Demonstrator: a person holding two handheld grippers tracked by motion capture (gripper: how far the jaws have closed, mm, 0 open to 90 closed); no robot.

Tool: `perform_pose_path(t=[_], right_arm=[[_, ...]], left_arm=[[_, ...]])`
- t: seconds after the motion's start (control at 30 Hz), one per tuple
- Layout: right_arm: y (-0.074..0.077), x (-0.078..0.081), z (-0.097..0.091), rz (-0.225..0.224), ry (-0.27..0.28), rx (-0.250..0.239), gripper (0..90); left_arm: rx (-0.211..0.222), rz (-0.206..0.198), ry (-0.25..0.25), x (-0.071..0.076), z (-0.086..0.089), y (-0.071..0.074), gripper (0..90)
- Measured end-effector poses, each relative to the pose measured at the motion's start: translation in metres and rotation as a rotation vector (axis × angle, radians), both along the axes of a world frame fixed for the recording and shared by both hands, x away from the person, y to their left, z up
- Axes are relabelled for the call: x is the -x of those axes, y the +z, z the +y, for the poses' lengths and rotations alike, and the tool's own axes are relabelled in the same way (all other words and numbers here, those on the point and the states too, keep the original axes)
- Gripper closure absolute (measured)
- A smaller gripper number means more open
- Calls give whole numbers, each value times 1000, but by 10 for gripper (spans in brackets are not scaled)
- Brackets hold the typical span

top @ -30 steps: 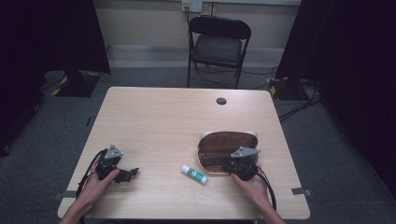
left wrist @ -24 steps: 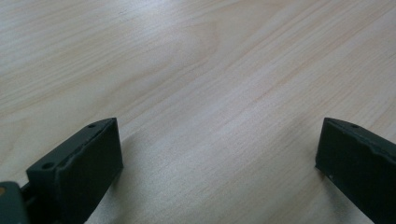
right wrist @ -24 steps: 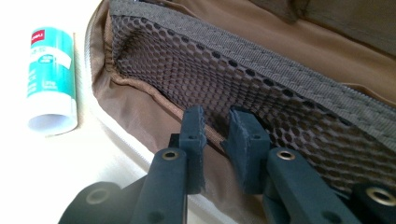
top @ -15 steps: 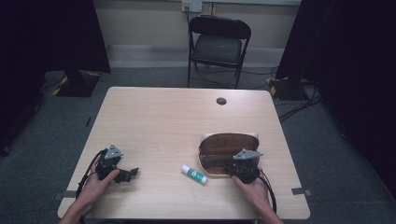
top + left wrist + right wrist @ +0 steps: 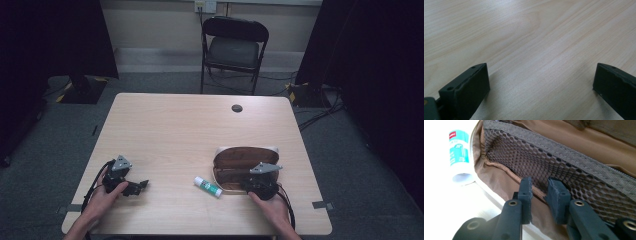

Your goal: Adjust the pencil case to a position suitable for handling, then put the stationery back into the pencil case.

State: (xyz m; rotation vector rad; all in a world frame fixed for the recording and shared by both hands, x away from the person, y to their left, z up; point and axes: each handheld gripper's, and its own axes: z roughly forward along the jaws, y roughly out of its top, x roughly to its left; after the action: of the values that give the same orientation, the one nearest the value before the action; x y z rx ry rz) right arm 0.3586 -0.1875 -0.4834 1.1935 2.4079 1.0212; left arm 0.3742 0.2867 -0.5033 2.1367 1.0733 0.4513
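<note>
At the near left of the tabletop (image 5: 175,130), the left tool (image 5: 141,184) rests with its jaws spread wide over bare wood, gripping nothing. Further right lies a glue stick (image 5: 208,186), just beside an open brown pencil case (image 5: 245,157). The right tool (image 5: 541,192) sits at the case's near edge, jaws narrowly parted around the mesh pocket's (image 5: 564,167) rim, apparently about to pinch it. Next it would need to close and lift the rim, opening the pocket, probably for the glue stick.

The high view is dim with dark edges; the glue stick (image 5: 460,155) is overexposed and blurred.
</note>
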Motion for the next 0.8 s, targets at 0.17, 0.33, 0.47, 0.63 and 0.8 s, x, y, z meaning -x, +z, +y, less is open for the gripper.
perform_pose_path(t=[0.17,0.33,0.47,0.63,0.8], right_arm=[[4,3,2,-28,10,24,663],[11,9,12,-79,52,-5,653],[15,11,21,-100,92,-26,642],[19,11,38,-118,163,-79,627],[20,8,54,-118,215,-91,639]], left_arm=[[0,0,0,0,0,0,1],[0,0,-1,0,0,0,1],[-1,-1,0,0,0,0,1],[-1,0,0,0,0,0,1],[0,0,0,0,0,0,1]])
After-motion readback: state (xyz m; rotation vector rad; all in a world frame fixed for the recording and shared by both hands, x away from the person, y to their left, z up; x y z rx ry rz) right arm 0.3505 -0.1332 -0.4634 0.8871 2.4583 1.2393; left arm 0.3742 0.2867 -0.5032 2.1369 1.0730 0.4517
